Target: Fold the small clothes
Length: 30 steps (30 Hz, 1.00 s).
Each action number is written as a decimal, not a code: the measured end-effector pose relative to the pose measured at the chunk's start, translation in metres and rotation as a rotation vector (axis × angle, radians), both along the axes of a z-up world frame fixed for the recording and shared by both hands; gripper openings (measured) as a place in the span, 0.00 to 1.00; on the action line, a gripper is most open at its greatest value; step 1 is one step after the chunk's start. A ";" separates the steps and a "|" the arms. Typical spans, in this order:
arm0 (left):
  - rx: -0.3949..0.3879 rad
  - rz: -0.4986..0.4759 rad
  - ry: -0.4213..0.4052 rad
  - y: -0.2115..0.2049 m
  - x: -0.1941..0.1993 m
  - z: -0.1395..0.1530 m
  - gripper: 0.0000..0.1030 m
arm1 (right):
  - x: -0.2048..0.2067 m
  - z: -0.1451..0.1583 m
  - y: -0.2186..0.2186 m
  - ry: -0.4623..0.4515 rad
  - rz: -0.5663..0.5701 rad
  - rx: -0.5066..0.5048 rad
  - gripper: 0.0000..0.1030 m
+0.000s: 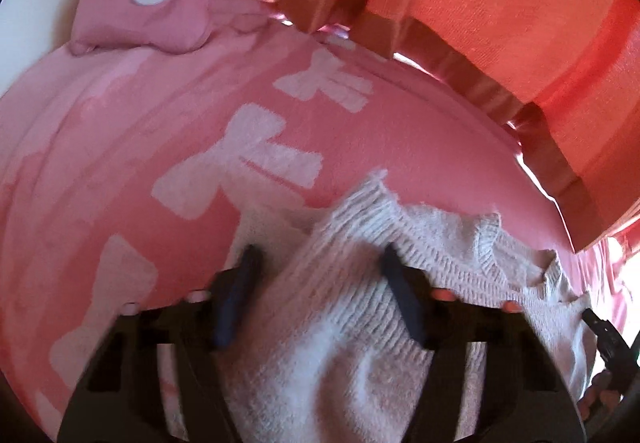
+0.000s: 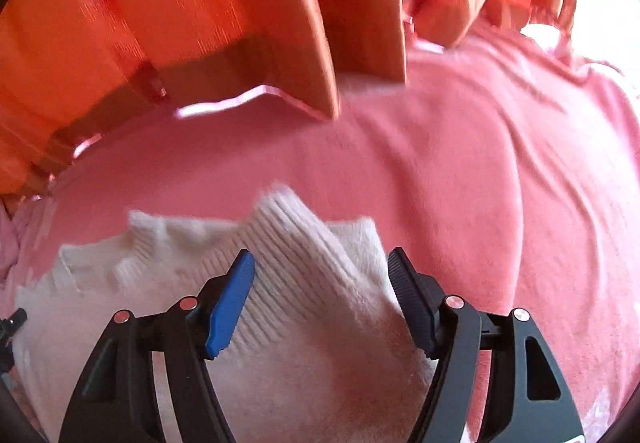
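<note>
Both grippers, left gripper (image 1: pixel 316 275) and right gripper (image 2: pixel 320 279), are standing spread, unpinched, over our white knit garment (image 2: pixel 312 323); its twelve-o'clock edge is lying rumpled, so folding looks unfinished.

Black grippers (image 2: pixel 320 271), blue-padded jaws

Both tools point steeply down, jaws apart and gripping nothing: the left tool (image 1: pixel 318 267), and the right tool (image 2: pixel 322 271).
</note>
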<state>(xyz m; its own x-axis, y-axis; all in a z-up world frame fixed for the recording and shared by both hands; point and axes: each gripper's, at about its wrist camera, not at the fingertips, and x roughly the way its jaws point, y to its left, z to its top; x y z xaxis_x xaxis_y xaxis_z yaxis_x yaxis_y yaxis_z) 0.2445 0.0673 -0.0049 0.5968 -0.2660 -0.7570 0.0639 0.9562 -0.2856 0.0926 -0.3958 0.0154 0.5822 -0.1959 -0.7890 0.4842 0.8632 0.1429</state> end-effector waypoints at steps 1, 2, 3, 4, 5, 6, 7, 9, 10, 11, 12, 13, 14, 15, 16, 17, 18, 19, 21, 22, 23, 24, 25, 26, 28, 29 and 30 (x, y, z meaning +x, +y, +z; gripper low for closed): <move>-0.021 -0.022 -0.007 -0.002 0.000 0.002 0.18 | 0.000 0.001 0.000 -0.024 0.031 0.027 0.07; -0.041 -0.030 -0.012 -0.003 -0.003 0.004 0.11 | -0.004 0.009 0.003 -0.064 0.036 0.032 0.08; -0.056 -0.015 -0.043 -0.003 -0.007 0.011 0.11 | -0.011 0.021 0.007 -0.126 0.035 0.023 0.08; -0.059 -0.016 -0.078 -0.004 -0.011 0.018 0.11 | -0.018 0.034 0.009 -0.188 0.042 0.018 0.08; -0.050 -0.018 -0.118 -0.005 -0.014 0.025 0.11 | -0.026 0.048 0.009 -0.259 0.035 0.018 0.07; -0.021 -0.014 -0.156 -0.007 -0.017 0.033 0.11 | -0.029 0.051 0.007 -0.282 0.025 0.025 0.07; -0.003 -0.012 -0.169 -0.008 -0.017 0.035 0.11 | -0.030 0.050 0.001 -0.284 0.009 0.033 0.07; 0.056 0.000 -0.127 -0.009 -0.009 0.022 0.11 | -0.016 0.027 -0.011 -0.172 -0.030 0.040 0.07; 0.075 0.005 -0.093 -0.009 -0.004 0.012 0.11 | -0.005 0.007 -0.018 -0.083 -0.038 0.055 0.08; 0.080 0.007 -0.059 -0.008 0.001 0.003 0.11 | -0.001 -0.005 -0.020 -0.035 -0.038 0.069 0.08; 0.071 0.011 -0.039 -0.006 0.005 -0.005 0.11 | 0.000 -0.012 -0.020 -0.029 -0.040 0.072 0.07; 0.062 0.016 -0.044 -0.004 0.004 -0.005 0.11 | -0.001 -0.011 -0.020 -0.037 -0.038 0.066 0.07; 0.062 0.016 -0.051 -0.003 0.003 -0.002 0.11 | -0.002 -0.009 -0.020 -0.039 -0.036 0.060 0.07; 0.068 0.015 -0.061 -0.004 0.001 0.001 0.11 | -0.003 -0.007 -0.019 -0.046 -0.037 0.061 0.08; 0.076 0.011 -0.062 -0.005 0.001 0.001 0.12 | -0.002 -0.007 -0.019 -0.040 -0.035 0.065 0.08; 0.085 0.008 -0.059 -0.006 0.001 0.000 0.13 | 0.000 -0.009 -0.019 -0.023 -0.038 0.062 0.09; 0.100 0.009 -0.053 -0.007 0.001 -0.002 0.14 | -0.003 -0.008 -0.018 -0.025 -0.060 0.052 0.09; 0.111 0.015 -0.054 -0.008 0.000 -0.001 0.15 | -0.005 -0.001 -0.018 -0.033 -0.073 0.046 0.13; 0.133 0.038 -0.081 -0.011 -0.008 0.010 0.17 | -0.017 0.022 -0.007 -0.117 -0.103 0.018 0.23; 0.121 0.035 -0.107 -0.013 -0.015 0.020 0.17 | -0.022 0.035 0.004 -0.176 -0.080 0.008 0.23; 0.104 0.024 -0.132 -0.016 -0.023 0.030 0.22 | -0.025 0.046 0.017 -0.221 -0.030 0.009 0.23; 0.089 0.006 -0.156 -0.021 -0.030 0.037 0.30 | -0.024 0.055 0.037 -0.258 0.050 0.015 0.23; 0.082 -0.011 -0.168 -0.026 -0.034 0.040 0.35 | -0.021 0.060 0.060 -0.275 0.148 0.030 0.23; 0.080 -0.044 -0.179 -0.035 -0.042 0.043 0.40 | -0.017 0.059 0.081 -0.267 0.234 0.046 0.23; 0.125 -0.094 -0.167 -0.051 -0.048 0.036 0.42 | -0.002 0.042 0.132 -0.174 0.431 0.085 0.23; 0.165 -0.120 -0.147 -0.061 -0.048 0.029 0.43 | 0.004 0.032 0.149 -0.117 0.485 0.074 0.21; 0.192 -0.129 -0.127 -0.066 -0.046 0.022 0.43 | 0.013 0.015 0.170 -0.025 0.540 0.036 0.20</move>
<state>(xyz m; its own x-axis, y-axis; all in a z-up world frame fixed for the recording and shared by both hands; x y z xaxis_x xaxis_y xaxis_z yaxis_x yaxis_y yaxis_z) 0.1988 0.0012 0.0168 0.6609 -0.2050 -0.7220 0.2125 0.9737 -0.0820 0.1059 -0.2259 0.0309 0.6110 0.1636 -0.7745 -0.0309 0.9826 0.1832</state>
